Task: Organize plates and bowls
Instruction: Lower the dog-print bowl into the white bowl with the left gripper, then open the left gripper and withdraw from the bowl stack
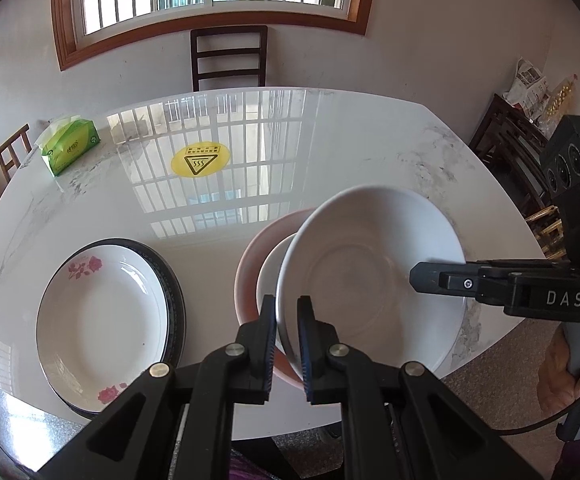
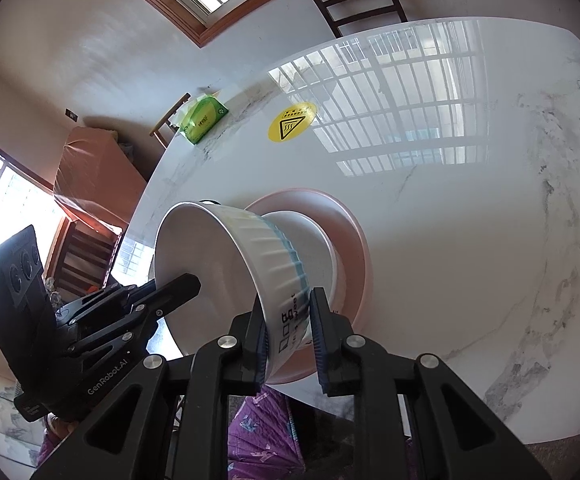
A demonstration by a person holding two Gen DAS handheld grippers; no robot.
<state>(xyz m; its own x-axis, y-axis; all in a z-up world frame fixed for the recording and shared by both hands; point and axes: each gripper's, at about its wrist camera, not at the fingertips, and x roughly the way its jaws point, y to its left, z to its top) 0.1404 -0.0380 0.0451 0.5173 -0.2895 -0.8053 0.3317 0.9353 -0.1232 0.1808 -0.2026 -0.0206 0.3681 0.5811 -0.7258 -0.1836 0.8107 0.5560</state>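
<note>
A large white ribbed bowl is held between both grippers, tilted, above a smaller white bowl that sits inside a pink bowl on the marble table. My left gripper is shut on the bowl's near rim. My right gripper is shut on the opposite rim, one finger inside, one outside; it shows at the right in the left wrist view. A white plate with red flowers lies on a dark-rimmed plate at the left.
A green tissue pack lies at the table's far left. A yellow heat-warning sticker marks the table centre. Chairs stand behind and left of the table. Dark wooden furniture stands at the right.
</note>
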